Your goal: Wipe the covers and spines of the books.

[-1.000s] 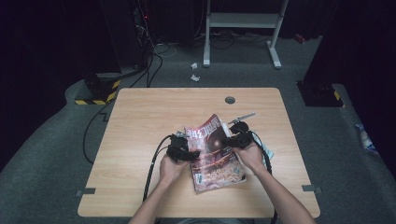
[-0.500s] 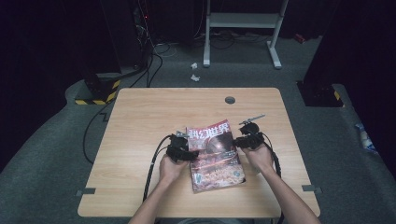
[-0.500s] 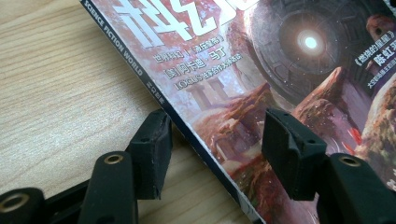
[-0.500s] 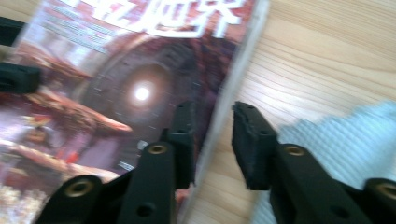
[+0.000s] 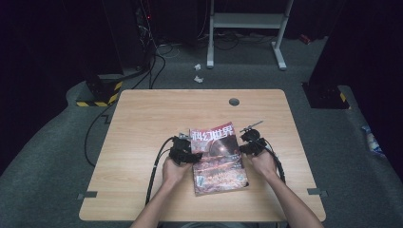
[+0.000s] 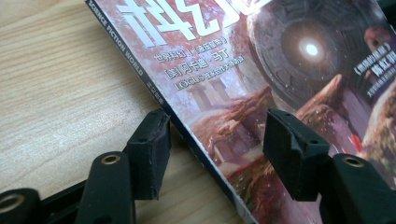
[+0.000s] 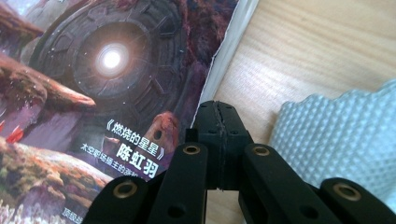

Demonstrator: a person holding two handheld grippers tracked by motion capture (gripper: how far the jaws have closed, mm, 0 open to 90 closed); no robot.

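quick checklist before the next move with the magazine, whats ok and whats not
1. Magazine closed and flat on the table, cover up: ok.
2. Left gripper jaws open, set astride the spine edge, one over the table and one over the cover: ok.
3. Left jaws pressing on the magazine: cannot tell.
4. Right gripper jaws shut together at the magazine's open edge with nothing between them: ok if no grip is wanted, not ok for lifting.
5. White textured sheet close beside the right gripper, could get snagged: not ok.
6. Bare table around the magazine for sliding it: ok.
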